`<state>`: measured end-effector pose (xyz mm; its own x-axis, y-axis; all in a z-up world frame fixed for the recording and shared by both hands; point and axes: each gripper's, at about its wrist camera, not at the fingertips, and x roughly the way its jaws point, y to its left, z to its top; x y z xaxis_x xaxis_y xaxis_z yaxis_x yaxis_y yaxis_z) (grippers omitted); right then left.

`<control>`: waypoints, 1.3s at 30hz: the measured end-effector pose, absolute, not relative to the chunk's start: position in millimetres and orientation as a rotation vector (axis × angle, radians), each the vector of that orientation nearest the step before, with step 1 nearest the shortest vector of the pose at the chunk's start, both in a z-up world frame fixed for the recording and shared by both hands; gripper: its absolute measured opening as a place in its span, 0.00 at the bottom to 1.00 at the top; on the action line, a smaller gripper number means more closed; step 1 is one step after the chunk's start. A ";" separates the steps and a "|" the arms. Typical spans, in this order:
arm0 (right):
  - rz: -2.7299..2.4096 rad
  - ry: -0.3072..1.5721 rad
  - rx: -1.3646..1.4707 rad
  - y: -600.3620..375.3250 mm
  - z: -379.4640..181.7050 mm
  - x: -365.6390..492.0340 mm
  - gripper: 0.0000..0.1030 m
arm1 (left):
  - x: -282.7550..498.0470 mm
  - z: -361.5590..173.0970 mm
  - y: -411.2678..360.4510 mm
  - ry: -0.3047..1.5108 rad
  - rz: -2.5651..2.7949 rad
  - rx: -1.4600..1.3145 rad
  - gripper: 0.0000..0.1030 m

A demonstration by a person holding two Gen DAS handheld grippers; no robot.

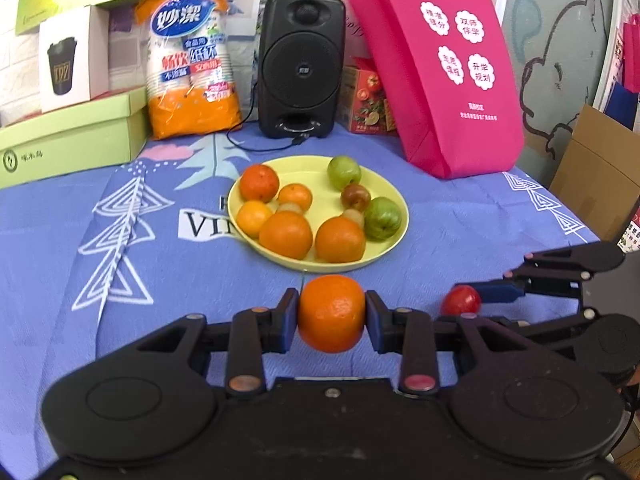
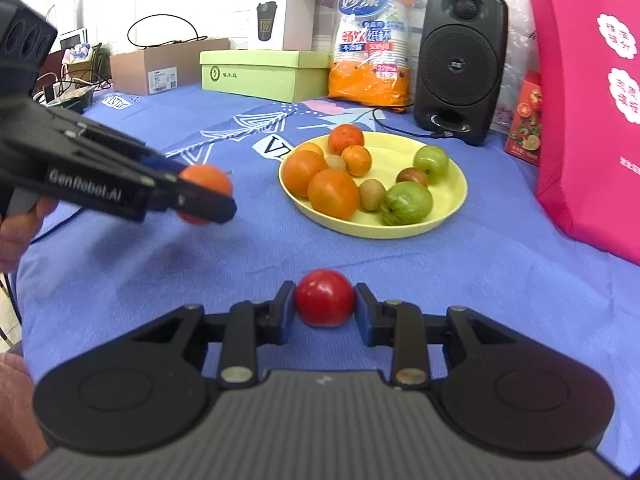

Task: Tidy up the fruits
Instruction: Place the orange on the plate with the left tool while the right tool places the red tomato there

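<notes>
Tongs on both sides were loaded: the left tongs [image 1: 331, 314] pinched an orange [image 1: 331, 313] across its middle, and the right tongs [image 2: 325, 300] pinched a small red fruit [image 2: 325, 298], probably a tomato, the same way. Both were near the front of the bench [image 1: 160, 264], which was covered in a blue patterned cloth, and the yellow plate [image 1: 396, 204] stood farther back at the centre, in front of a black speaker [image 1: 301, 64]. On the plate the oranges and tangerines were heaped on the left half and the green fruits lay on the right, with brown kiwis between them. Whether either held fruit touched the cloth could not be told. Judging from the sorting already there, the step in hand was likely carrying each fruit to its place, and it would go best one at a time, since the two tongs were close beside each other. The orange should probably go to the near left of the plate, beside its fellows, lowered until it rested before the pads spread, because round fruit rolls. The red one had soft skin, so a light squeeze seemed wise; the bare patch at the plate's far middle looked suitable.
</notes>
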<state>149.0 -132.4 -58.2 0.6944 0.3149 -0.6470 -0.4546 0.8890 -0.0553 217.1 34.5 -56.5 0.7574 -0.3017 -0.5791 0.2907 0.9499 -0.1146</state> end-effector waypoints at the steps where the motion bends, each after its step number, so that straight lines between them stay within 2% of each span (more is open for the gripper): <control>1: 0.431 0.676 -0.216 -134.3 -57.4 146.1 0.30 | 217.7 -54.7 32.8 0.633 -0.327 -0.012 0.33; 9: 0.405 0.627 -0.214 -145.5 -41.7 146.0 0.30 | 231.9 -39.3 20.1 0.601 -0.360 0.032 0.33; 23: 0.397 0.510 -0.267 -147.0 6.2 208.6 0.30 | 300.7 -21.7 14.5 0.573 -0.358 0.074 0.34; 31: 0.393 0.541 -0.311 -143.9 -3.9 240.2 0.30 | 359.8 -21.7 10.3 0.596 -0.369 0.071 0.34; 39: 0.472 0.553 -0.335 -115.9 -16.1 248.0 0.30 | 382.9 -17.7 -4.7 0.585 -0.399 0.057 0.34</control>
